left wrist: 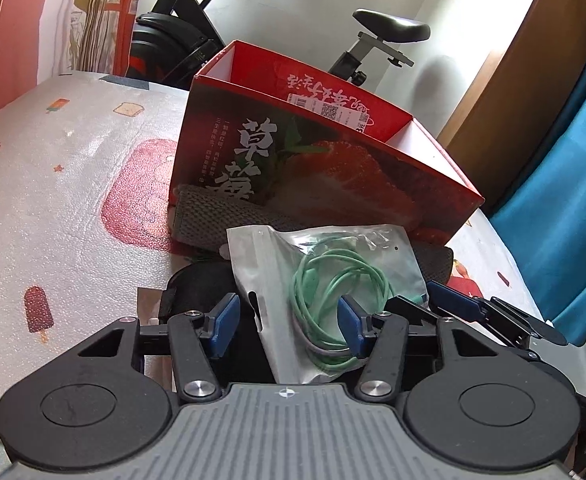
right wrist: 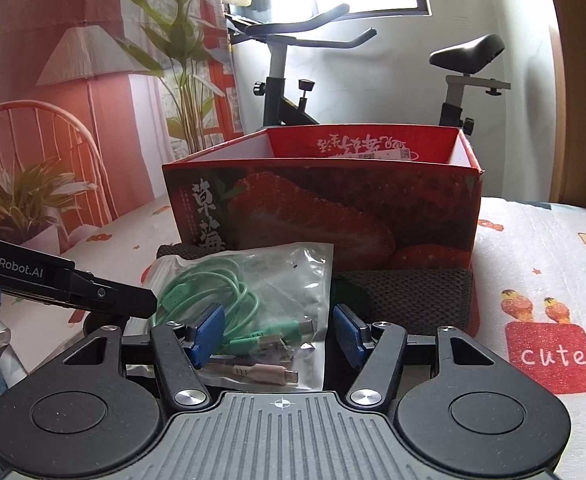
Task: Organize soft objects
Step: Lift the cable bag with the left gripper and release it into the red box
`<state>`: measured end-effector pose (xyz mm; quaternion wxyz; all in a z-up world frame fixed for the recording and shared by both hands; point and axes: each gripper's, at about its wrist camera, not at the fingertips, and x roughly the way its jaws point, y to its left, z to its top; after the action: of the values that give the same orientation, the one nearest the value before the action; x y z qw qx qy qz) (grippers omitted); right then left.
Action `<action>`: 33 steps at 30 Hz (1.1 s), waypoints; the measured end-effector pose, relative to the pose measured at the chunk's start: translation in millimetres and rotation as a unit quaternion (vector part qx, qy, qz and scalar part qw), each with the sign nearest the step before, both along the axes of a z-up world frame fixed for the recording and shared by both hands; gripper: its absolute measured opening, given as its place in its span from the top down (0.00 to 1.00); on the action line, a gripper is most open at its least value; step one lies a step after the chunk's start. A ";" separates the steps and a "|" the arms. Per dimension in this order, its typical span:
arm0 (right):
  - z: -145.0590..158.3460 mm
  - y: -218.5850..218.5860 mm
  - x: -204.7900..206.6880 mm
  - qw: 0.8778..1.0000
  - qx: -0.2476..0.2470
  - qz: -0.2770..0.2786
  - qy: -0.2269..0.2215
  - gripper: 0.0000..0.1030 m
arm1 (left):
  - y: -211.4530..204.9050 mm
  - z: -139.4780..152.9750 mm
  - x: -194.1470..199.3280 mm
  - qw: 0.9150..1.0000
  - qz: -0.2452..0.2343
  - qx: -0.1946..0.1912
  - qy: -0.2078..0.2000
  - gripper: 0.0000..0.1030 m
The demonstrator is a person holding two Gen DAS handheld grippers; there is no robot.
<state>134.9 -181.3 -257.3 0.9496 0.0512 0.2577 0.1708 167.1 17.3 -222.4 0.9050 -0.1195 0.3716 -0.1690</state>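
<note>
bag: clear zip pouch, coiled green cables inside | left gripper: clamps bag; right gripper: clamps bag

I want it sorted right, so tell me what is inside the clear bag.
The clear bag holds a coiled green cable, with green plugs and a pink plug lying loose near its bottom. The left blue pad covers part of the coil, so anything behind it cannot be seen.

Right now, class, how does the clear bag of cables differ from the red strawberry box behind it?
The bag of cables is see-through, so its green cables show; the strawberry box is opaque printed card. The bag is flat, limp and crinkled; the box is rigid and stands upright with its top open. The bag looks far smaller than the box. Both sit on the patterned table cover.
</note>
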 end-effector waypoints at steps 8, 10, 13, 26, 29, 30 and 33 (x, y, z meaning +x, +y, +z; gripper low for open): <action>-3.4 -2.3 3.5 1.000 0.014 0.007 0.002 0.45 | -1.0 -7.9 12.2 1.000 -0.006 -0.016 0.012 0.45; -4.3 -2.7 3.8 1.000 0.016 0.008 0.002 0.45 | -1.1 -10.3 12.7 1.000 -0.004 -0.018 0.012 0.45; -4.8 -3.0 3.9 1.000 0.017 0.009 0.002 0.45 | -3.0 -13.1 15.6 1.000 -0.003 -0.014 0.016 0.45; -4.2 0.9 3.1 1.000 -0.003 0.014 0.007 0.47 | -7.5 -11.1 16.3 1.000 -0.024 0.000 0.008 0.65; -1.1 3.6 3.3 1.000 -0.017 0.016 0.011 0.48 | -6.5 -9.6 14.7 1.000 -0.026 -0.004 0.007 0.67; -0.3 4.4 3.5 1.000 -0.020 0.016 0.013 0.48 | -6.5 -8.9 14.2 1.000 -0.026 -0.005 0.006 0.68; 4.8 7.6 3.3 0.999 -0.029 0.018 0.016 0.51 | -8.9 -4.0 11.1 0.999 -0.032 -0.001 0.000 0.71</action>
<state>138.2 -173.7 -252.6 0.9431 0.0214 0.2789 0.1799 178.2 8.4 -226.4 0.8991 -0.1087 0.3746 -0.1986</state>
